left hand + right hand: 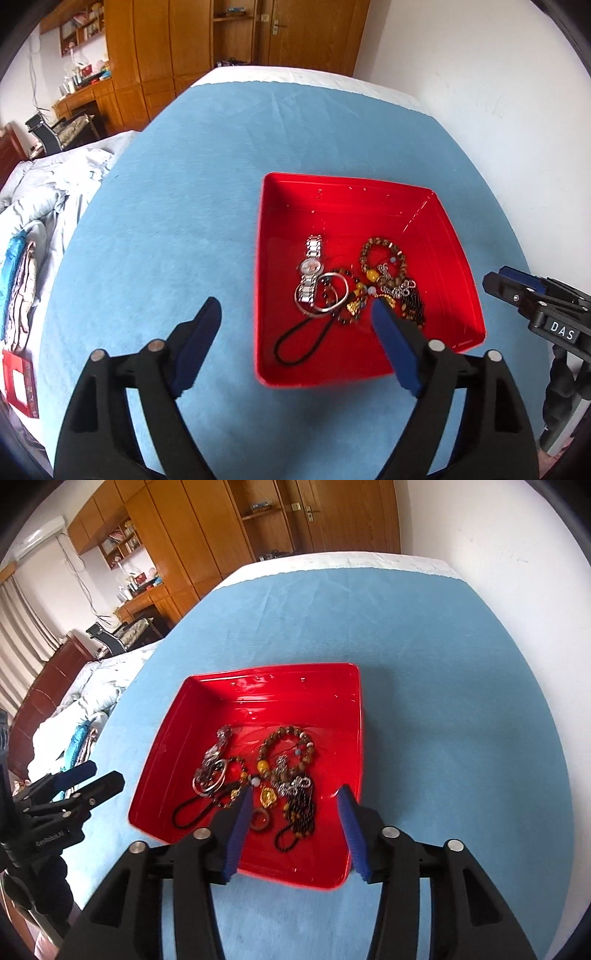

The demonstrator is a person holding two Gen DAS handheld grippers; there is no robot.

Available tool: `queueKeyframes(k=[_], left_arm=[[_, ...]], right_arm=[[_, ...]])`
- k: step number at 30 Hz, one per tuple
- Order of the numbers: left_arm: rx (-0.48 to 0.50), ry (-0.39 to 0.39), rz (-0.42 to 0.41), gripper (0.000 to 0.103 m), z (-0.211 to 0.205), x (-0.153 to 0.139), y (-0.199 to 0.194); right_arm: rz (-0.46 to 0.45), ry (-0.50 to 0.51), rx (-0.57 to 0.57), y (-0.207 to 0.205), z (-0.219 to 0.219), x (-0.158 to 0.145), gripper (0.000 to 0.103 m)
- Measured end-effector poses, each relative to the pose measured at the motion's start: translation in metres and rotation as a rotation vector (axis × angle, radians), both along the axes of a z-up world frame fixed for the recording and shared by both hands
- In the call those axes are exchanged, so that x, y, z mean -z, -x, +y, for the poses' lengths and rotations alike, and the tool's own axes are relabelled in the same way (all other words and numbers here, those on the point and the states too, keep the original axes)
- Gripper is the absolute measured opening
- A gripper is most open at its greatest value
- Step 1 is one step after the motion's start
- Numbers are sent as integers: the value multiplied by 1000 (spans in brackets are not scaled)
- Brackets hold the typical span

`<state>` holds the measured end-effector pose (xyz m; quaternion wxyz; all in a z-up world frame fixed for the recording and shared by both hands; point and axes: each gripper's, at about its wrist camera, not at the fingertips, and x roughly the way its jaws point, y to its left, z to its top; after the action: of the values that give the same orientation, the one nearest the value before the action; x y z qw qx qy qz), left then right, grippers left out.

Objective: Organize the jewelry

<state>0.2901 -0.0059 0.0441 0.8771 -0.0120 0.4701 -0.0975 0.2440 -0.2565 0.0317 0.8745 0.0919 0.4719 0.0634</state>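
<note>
A red tray (354, 197) (273, 675) lies on the blue cloth (177, 229). In it are a silver watch (311, 269) (216, 755), a silver bangle (327, 297), a brown bead bracelet (384, 258) (291, 744), a gold pendant (267, 797), dark bead strands (301, 812) and a black cord loop (295, 345). My left gripper (295, 308) hovers open over the tray's near left edge, its right pad above the beads. My right gripper (296, 794) stands open over the tray's near side, with nothing pressed between its pads.
Rumpled pale bedding (55, 192) and folded fabrics (18, 280) lie left of the cloth. Wooden wardrobes (166, 55) and a desk stand behind. A white wall (498, 92) runs along the right. A red box (18, 384) sits at the left edge.
</note>
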Motion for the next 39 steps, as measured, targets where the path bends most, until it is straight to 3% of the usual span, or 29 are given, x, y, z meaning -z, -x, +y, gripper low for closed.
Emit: queueKeyframes(k=[3,9,21,39], left_arm=[[-17,-15,-12,94,5,-3,12],[-26,-40,-18,98,12,-4,30],[3,-29,-11,98,11,-3,52],[-5,-33,15,98,10,7,55]], right_arm=[[-27,10,-3,14,2,-6,76],[-57,66,-9,31,7,-12,99],[-48,49,-65,58,21,-6,99],[-13,21,-51,60,18,6,99]])
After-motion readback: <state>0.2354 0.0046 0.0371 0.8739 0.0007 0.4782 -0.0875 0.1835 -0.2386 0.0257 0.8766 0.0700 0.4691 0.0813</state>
